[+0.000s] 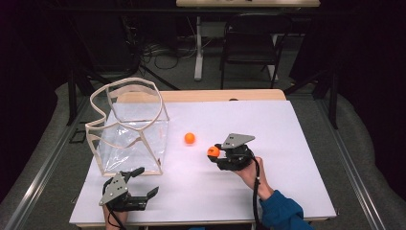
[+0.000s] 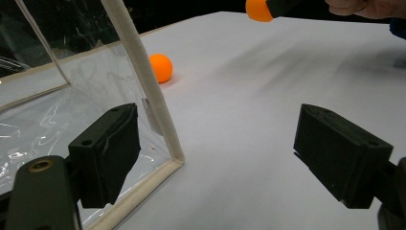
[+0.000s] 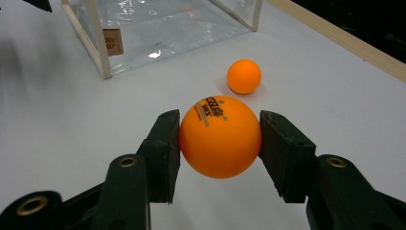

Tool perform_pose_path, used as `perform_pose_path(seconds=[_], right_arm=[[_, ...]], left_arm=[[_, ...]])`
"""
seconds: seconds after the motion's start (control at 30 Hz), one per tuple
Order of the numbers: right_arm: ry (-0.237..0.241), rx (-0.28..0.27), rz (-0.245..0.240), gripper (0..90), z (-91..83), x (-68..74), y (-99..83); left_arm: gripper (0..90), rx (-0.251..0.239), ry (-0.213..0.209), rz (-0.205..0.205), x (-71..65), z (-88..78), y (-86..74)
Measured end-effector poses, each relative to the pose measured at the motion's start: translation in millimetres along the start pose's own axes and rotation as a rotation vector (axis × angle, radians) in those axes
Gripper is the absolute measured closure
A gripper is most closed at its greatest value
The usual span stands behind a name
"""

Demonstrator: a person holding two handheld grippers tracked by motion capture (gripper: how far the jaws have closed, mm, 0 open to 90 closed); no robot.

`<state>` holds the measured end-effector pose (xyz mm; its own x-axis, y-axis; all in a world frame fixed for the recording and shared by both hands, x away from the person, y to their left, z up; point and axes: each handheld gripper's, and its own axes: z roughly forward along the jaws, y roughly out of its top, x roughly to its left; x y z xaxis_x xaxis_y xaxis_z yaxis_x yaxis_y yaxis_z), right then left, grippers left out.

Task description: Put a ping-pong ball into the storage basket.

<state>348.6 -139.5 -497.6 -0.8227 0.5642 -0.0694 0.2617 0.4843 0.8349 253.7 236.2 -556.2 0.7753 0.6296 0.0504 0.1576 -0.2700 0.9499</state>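
Two orange balls on the white counter [image 1: 287, 191], one of them in hand.

High view: right tool [image 1: 214, 154] holds the held ball [image 1: 213, 152] just above the counter, mid-table. The loose ball [image 1: 190, 138] sits on the counter a little to its left and further back, between it and the clear bag [image 1: 129, 129]. The bag stands open-topped at the left, cream-trimmed, mouth sagging. Left tool [image 1: 148, 182] rests near the front edge, just in front of the bag's near corner.

Left gripper view: left tool [image 2: 215, 153] is released, jaws spread wide, nothing between them. The left jaw lies just beside the bag's cream edge binding [image 2: 153, 100]; contact cannot be told. Loose ball [image 2: 161, 68] shows beyond the binding.

Right gripper view: right tool [image 3: 219, 143] is clenched on the held ball [image 3: 220, 136], both pads pressing its sides at about mid-height, printed mark facing up. Loose ball [image 3: 244, 75] lies just beyond; bag [image 3: 158, 28] further back.

Judgement: the ball looks like a light, hollow, smooth, rigid table-tennis ball. It would slip or pop out if pinched off-centre, so a grip across the widest part, as now, suits. The bag is soft film, likely to shift if nudged.
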Motion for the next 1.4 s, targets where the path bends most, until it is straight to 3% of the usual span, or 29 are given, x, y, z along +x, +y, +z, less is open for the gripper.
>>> perform_pose_path(seconds=[0.5, 1.4], right_arm=[[0.005, -0.006, -0.013, 50.7, -0.8, -1.0, 13.3], [0.026, 0.031, -0.030, 50.7, 6.8, -10.2, 40.2]], left_arm=[[15.9, 0.010, -0.003, 0.006, 0.0, 0.9, 0.8], [15.9, 0.005, -0.006, 0.004, 1.0, 1.9, 1.0]])
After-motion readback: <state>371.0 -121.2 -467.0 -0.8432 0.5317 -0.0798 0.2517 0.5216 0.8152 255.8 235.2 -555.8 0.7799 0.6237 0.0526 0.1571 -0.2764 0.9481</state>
